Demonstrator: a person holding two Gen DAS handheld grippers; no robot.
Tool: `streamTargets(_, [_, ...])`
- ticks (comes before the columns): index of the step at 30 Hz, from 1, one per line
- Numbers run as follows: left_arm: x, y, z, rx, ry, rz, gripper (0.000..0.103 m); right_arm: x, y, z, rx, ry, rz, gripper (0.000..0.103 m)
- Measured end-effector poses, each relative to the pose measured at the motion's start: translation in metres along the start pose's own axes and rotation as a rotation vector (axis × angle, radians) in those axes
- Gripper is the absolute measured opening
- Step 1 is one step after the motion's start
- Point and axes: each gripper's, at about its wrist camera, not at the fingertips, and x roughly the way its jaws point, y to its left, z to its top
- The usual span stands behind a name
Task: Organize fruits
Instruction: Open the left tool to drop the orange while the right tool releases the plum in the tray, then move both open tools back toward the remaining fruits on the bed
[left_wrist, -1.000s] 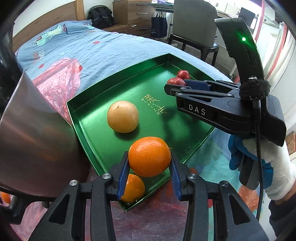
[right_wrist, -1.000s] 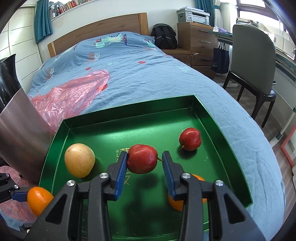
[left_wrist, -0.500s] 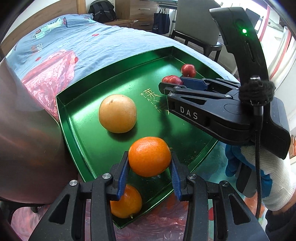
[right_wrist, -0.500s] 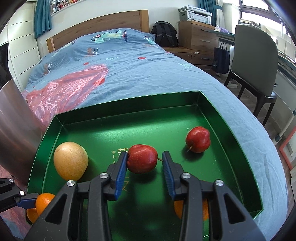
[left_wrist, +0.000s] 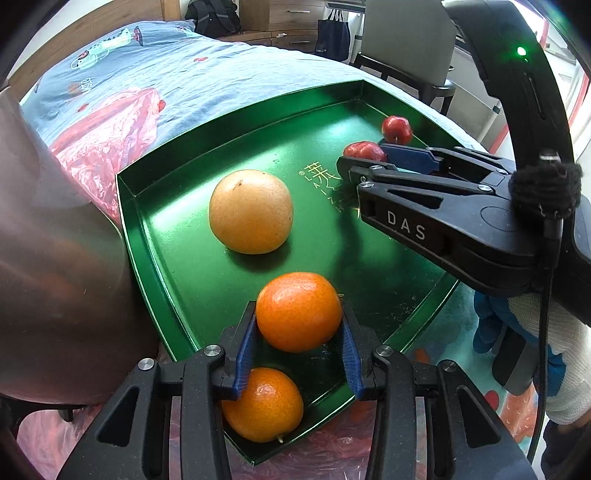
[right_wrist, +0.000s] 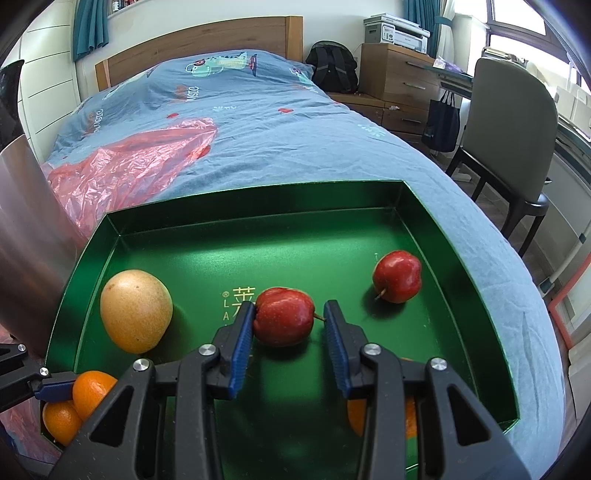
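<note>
A green tray (right_wrist: 258, 221) sits on a bed with a blue cover (right_wrist: 258, 122). A crumpled red plastic bag (right_wrist: 125, 166) lies on the cover just behind the tray's far left corner.

The left gripper (left_wrist: 298, 345) is closed on an orange (left_wrist: 298, 312) — both blue pads press its sides. It holds the orange over the near corner of the tray. A second orange (left_wrist: 263, 404) lies in that corner, right under the gripper. From the right camera, the two oranges show close together at the tray's near left corner.

The right gripper (right_wrist: 290, 326) has a red apple (right_wrist: 283, 315) between its fingers. The left pad (right_wrist: 242, 334) touches the apple. On the other side, only the apple's thin stem reaches the pad. The apple is over the middle of the tray, by the gold letters (right_wrist: 240, 301). I cannot tell if it rests on the tray floor or hangs just above it.

A second red apple (right_wrist: 397, 277) lies by itself on the right side of the tray, near the wall. A big yellow fruit (right_wrist: 136, 310) sits on the left side — it looks like a pear or a pale grapefruit. Part of another orange fruit (right_wrist: 356, 417) peeks out from behind the right gripper, in the near right part of the tray.

A shiny metal thing (left_wrist: 55, 258) stands against the tray's left edge.
</note>
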Motion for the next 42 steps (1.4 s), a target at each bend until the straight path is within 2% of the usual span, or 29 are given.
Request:
streamTargets(7, [-0.002, 0.000, -0.001, 0.002, 0.010, 0.009, 0.036, -0.001, 0.002, 0.002, -0.003, 0.019, 0.001, 0.013])
streamTargets(12, [-0.013, -0.001, 0.003, 0.009, -0.011, 0.009, 0.037, -0.007, 0.000, 0.003, 0.014, 0.023, 0.009, 0.013])
streamTargets(16, [-0.025, 0.000, 0.003, 0.007, -0.032, 0.009, 0.041, -0.018, -0.002, 0.004, 0.029, 0.009, 0.015, 0.024])
streamTargets(20, [-0.038, -0.004, 0.000, 0.017, -0.046, 0.007, 0.041, -0.030, 0.001, 0.006, 0.027, -0.004, 0.014, 0.024])
streamTargets(30, [-0.084, -0.012, -0.015, 0.046, -0.104, 0.020, 0.041, -0.073, 0.004, 0.000, 0.042, -0.038, 0.021, 0.025])
streamTargets(42, [-0.151, 0.001, -0.059, -0.008, -0.160, 0.047, 0.042, -0.143, 0.032, -0.034, 0.041, -0.059, 0.077, 0.025])
